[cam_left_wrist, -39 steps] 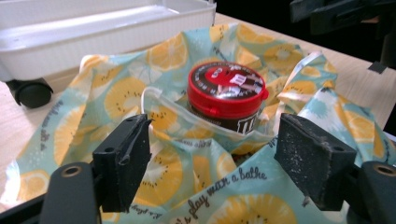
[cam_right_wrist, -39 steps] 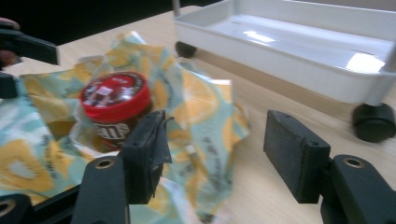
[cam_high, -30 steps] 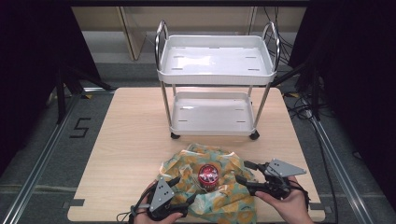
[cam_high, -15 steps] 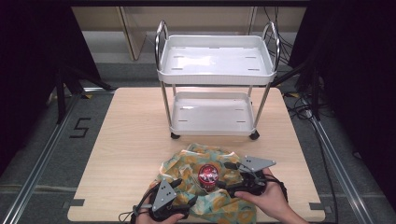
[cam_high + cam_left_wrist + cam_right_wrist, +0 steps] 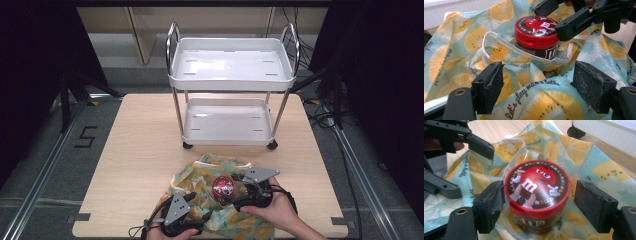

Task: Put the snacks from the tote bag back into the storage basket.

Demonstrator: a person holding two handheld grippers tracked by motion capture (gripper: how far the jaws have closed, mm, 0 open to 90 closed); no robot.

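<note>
Holding my left gripper (image 5: 200,212) open over the limp fruit-print bag (image 5: 456,45). Candy tub (image 5: 537,192) sits in its mouth, rigid, probably light, lid slick. My right gripper (image 5: 537,203) straddles it, jaws apart, not touching; I'd clamp the sidewall below the lid.

Black fingers (image 5: 489,85), grey triangular plates (image 5: 176,207)

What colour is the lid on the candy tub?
Red, with a red cartoon candy character on top. The lid shows best in the right gripper view.
</note>
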